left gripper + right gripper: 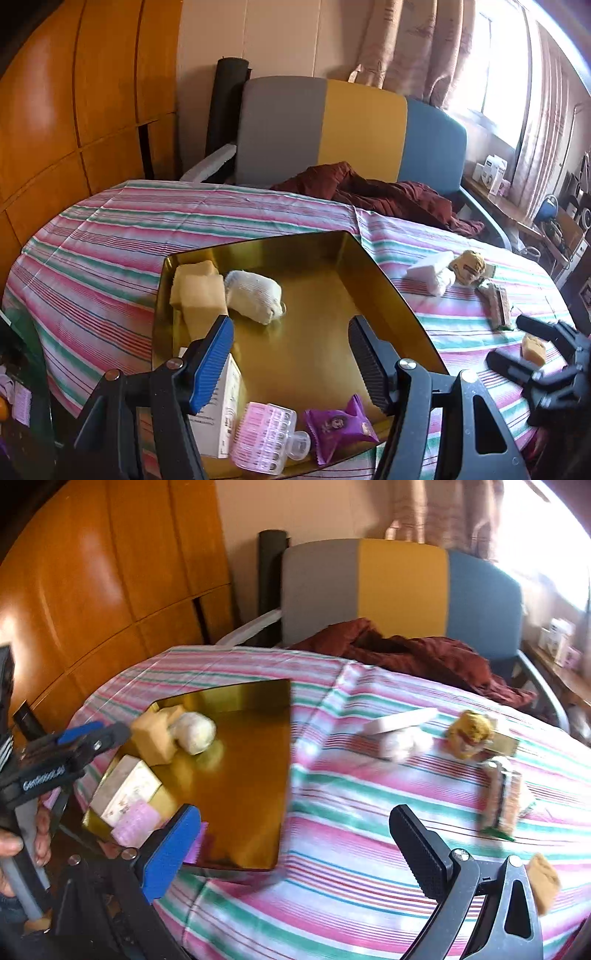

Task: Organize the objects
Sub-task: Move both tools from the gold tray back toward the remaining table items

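Gold tray (325, 280) on striped cloth (110, 236), long axis running away toward chair (354, 125). Inside, left to right: box (227, 402), sponge (197, 291), sock roll (255, 295), pink clip (266, 435), purple packet (338, 432). Left gripper (291, 365) wide open, empty, over tray. Right gripper (295, 853) wide open, empty, yellow block (543, 882) beside its right finger.

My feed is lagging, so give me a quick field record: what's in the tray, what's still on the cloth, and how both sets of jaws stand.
tray: gold tray on the striped cloth
in tray: yellow sponges, white rolled cloth, white box, pink roller, purple packet
still on cloth: white block, yellow toy, wrapped snack, small sponge piece
left gripper: jaws open, empty, over the tray
right gripper: jaws open, empty, over the cloth
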`<action>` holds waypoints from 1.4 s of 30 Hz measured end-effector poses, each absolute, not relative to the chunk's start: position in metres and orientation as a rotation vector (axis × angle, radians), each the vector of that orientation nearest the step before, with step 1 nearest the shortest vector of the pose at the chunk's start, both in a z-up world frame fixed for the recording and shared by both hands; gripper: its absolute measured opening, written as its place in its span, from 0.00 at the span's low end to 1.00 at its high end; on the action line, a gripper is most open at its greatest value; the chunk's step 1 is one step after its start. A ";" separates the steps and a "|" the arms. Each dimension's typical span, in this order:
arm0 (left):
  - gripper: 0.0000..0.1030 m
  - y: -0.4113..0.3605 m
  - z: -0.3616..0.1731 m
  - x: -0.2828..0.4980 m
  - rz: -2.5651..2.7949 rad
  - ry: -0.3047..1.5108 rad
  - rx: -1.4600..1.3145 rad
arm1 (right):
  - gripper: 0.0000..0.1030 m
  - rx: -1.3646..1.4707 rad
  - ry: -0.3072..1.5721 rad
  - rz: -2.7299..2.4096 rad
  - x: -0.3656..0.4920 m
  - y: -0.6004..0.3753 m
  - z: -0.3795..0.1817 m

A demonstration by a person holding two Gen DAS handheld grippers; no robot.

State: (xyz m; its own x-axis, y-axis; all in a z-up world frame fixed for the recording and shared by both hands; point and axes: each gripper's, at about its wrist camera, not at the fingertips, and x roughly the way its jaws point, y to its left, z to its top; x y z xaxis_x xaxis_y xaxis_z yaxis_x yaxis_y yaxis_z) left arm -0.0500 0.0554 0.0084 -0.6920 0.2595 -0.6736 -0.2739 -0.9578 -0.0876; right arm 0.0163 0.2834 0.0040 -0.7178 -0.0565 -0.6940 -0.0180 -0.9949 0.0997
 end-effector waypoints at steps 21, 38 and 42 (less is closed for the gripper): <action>0.63 0.094 0.009 -0.048 2.490 0.035 -1.095 | 1.00 1.404 -0.348 -3.072 0.053 0.423 -0.002; 0.63 0.194 0.008 -0.053 2.280 0.278 -1.107 | 1.00 1.496 -0.511 -3.127 0.071 0.516 -0.030; 0.63 0.216 0.008 -0.066 2.241 0.289 -1.128 | 1.00 1.445 -0.597 -3.125 0.075 0.523 -0.036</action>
State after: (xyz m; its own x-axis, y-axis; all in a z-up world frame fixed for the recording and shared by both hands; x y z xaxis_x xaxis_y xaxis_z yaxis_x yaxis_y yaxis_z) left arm -0.0655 0.2163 0.0085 -0.4534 0.4200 -0.7862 -0.6058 -0.7922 -0.0738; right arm 0.0746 0.5233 -0.0356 -0.6069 0.1716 -0.7760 -0.4457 -0.8819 0.1536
